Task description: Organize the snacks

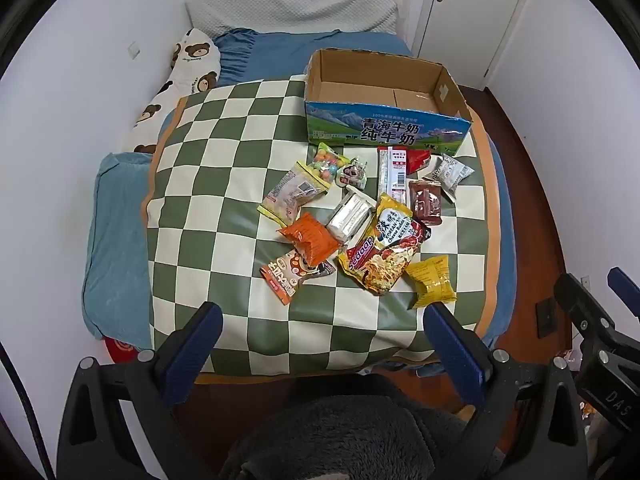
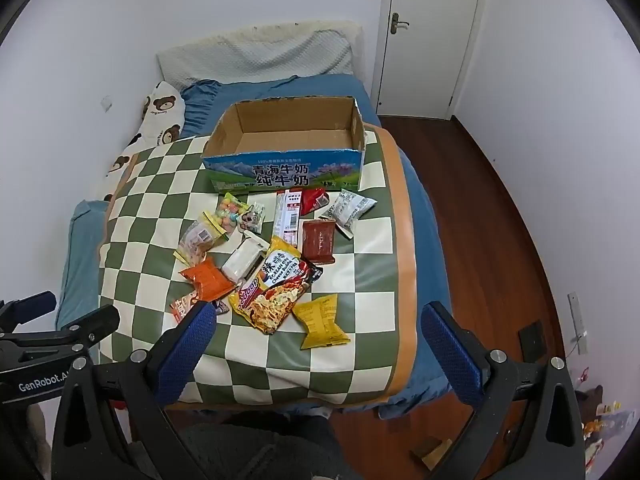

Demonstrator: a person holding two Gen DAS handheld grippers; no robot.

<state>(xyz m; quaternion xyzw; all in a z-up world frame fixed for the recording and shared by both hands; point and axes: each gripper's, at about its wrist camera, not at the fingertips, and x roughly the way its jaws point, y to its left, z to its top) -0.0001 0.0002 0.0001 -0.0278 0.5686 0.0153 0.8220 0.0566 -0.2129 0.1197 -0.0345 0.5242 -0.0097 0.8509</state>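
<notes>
Several snack packets lie in a loose pile on a green-and-white checked mat [image 1: 224, 152] [image 2: 148, 200]: a noodle packet [image 1: 380, 252] [image 2: 272, 292], a yellow packet [image 1: 434, 282] [image 2: 322, 322], an orange packet [image 1: 310, 240] [image 2: 206, 280] and a dark red packet [image 1: 426, 202] [image 2: 319, 240]. An open, empty cardboard milk box [image 1: 384, 124] [image 2: 288, 170] stands behind them. My left gripper [image 1: 322, 334] and right gripper [image 2: 318, 334] are both open and empty, hovering at the mat's near edge, short of the pile.
The mat covers a blue bed [image 1: 116, 240] [image 2: 424, 208] against the left wall. A bear-print pillow [image 1: 188, 72] [image 2: 160, 116] lies at the back left. Wood floor [image 2: 492, 216] runs to the right, with a white door [image 2: 432, 32] behind.
</notes>
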